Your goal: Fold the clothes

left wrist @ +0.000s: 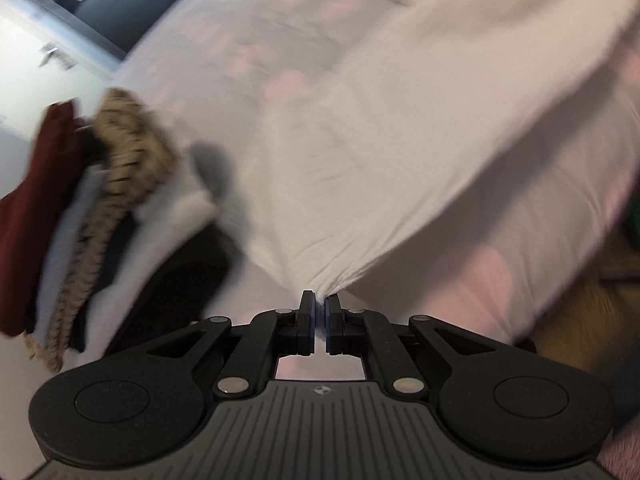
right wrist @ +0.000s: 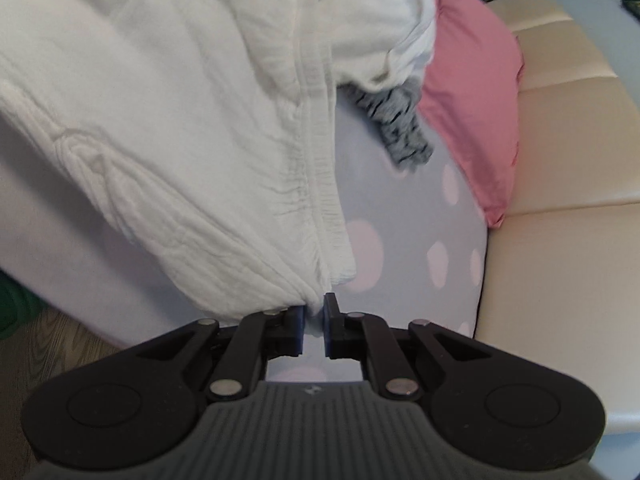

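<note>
Two grippers each pinch a corner of the same white garment [left wrist: 400, 152], which stretches up and away from them over a bed. In the left wrist view, the left gripper [left wrist: 320, 304] sits at the lower centre of the frame with its blue-padded fingers [left wrist: 307, 316] nearly together, clenched on a gathered point of the white cloth; from there the fabric fans out toward the upper right of the frame, blurred by motion. Below it lies the bed sheet [left wrist: 460, 288], pale with pink spots. At the left edge of that frame stands a stack of clothes [left wrist: 80, 220]: a dark red piece, a tan knit with dark flecks, and grey, white and black layers under them. Wooden floor [left wrist: 580, 320] shows at the lower right.

In the right wrist view, the right gripper [right wrist: 315, 308] is at the lower centre, its fingers close together and grasping the hem corner of the white garment [right wrist: 180, 120], which fills the upper left of the frame and shows a ribbed, gathered band running down to the grip. Right of the band the spotted bed sheet [right wrist: 400, 240] is bare. A grey striped piece of clothing [right wrist: 400, 124] lies at the upper centre, partly under white cloth. A pink pillow [right wrist: 472, 100] rests right of it, against a beige padded headboard [right wrist: 568, 140] along the right edge.
</note>
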Demonstrator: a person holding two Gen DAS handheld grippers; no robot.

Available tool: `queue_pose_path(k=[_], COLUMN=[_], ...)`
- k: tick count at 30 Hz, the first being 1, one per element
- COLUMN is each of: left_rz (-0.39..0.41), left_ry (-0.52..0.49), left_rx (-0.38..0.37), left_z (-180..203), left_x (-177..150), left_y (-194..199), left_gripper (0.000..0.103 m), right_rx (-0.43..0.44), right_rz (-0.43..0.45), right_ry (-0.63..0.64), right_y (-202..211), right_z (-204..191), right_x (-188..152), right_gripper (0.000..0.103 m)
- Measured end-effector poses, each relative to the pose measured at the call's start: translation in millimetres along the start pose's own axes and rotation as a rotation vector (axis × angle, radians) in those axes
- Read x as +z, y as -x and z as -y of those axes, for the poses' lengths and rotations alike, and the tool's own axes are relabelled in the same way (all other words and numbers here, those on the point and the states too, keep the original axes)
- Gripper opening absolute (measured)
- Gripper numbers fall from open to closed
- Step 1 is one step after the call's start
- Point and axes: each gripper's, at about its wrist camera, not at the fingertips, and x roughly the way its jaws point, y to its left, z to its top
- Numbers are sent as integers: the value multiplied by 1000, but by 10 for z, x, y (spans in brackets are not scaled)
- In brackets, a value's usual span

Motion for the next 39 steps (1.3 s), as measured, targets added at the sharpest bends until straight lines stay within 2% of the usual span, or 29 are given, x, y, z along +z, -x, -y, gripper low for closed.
queue_pose_path(k=[4, 8, 9, 10, 11, 13, 15, 16, 18, 22, 23, 25, 29, 32, 34, 36, 37, 39], left_rz=[-40, 2, 13, 23, 34, 56, 103, 125, 158, 174, 160, 122, -5, -82, -88, -82, -77, -57], left_ry=[-71, -49, -43, -38, -32, -21, 46, 90, 192, 395, 453, 563, 698, 781, 807, 818, 815, 790], left_rx=[-38, -64, -70, -76, -82, -95, -109, -119, -142, -157, -169, -194, -211, -241, -263, -269, -255, -206], left_z=[189, 177, 173, 169, 165, 158, 22, -70, -303, -775, -890, -1099, -1207, -1176, -1135, -1082, -1056, -1022], left_x=[-39, -56, -60, -65, -69, -78, -66, -51, -46, -15, -19, -41, -129, -231, -277, -284, -275, -232], left_y=[-149, -75, -56, -36, -16, 23, 125, 172, 227, 164, 89, -76, -504, -747, -803, -837, -841, -832], left_gripper=[3, 3, 7, 12, 14, 23, 32, 36, 38, 39, 39, 38, 38, 38, 38, 35, 24, 14], right_rx=[36, 113, 116, 119, 118, 94, 62, 40, -19, -115, -129, -118, -87, 41, 95, 103, 102, 102], right_rz=[-65, -104, -110, -117, -121, -114, -94, -76, -25, 171, 226, 332, 544, 661, 694, 696, 693, 689], right_ry=[8, 26, 36, 45, 48, 5, -33, -43, -56, -126, -146, -176, -239, -333, -353, -317, -292, -251], right_y=[-113, -135, -123, -111, -96, -36, 58, 133, 295, 760, 880, 1122, 1602, 1833, 1867, 1836, 1817, 1791], right_z=[-85, -162, -164, -166, -156, -55, 55, 104, 180, 247, 243, 137, -77, -280, -443, -608, -685, -807], right_x=[15, 60, 62, 64, 69, 107, 171, 225, 370, 787, 898, 1097, 1487, 1651, 1741, 1817, 1851, 1908], right_gripper=[11, 14, 16, 23, 26, 26, 26, 26, 26, 27, 30, 35, 36, 38, 38, 38, 38, 38])
